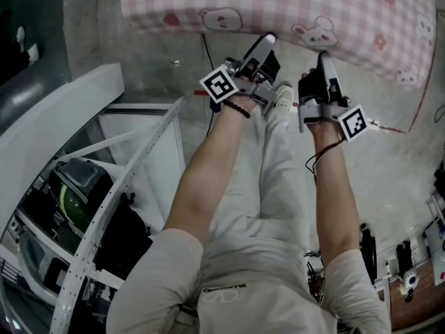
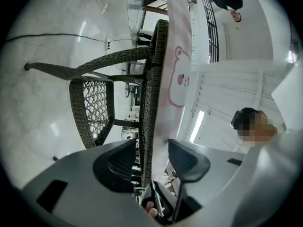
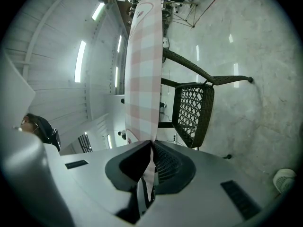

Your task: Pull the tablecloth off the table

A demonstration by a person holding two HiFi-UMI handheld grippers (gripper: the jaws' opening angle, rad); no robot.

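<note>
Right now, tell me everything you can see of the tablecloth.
The tablecloth looks like soft fabric in a pink and white check, printed with cartoon bears. It lies spread over the wicker table, with its near edge hanging over the side. The right tool is shut on that edge, pinching a strip of cloth between its jaws. The left tool is open. The cloth's edge and the table's rim run toward the gap between its jaws, not yet clamped.

The head view looks steeply down; both gripper views face, close and edge-on, the same pink checked bear-print tablecloth (image 1: 292, 5).
</note>
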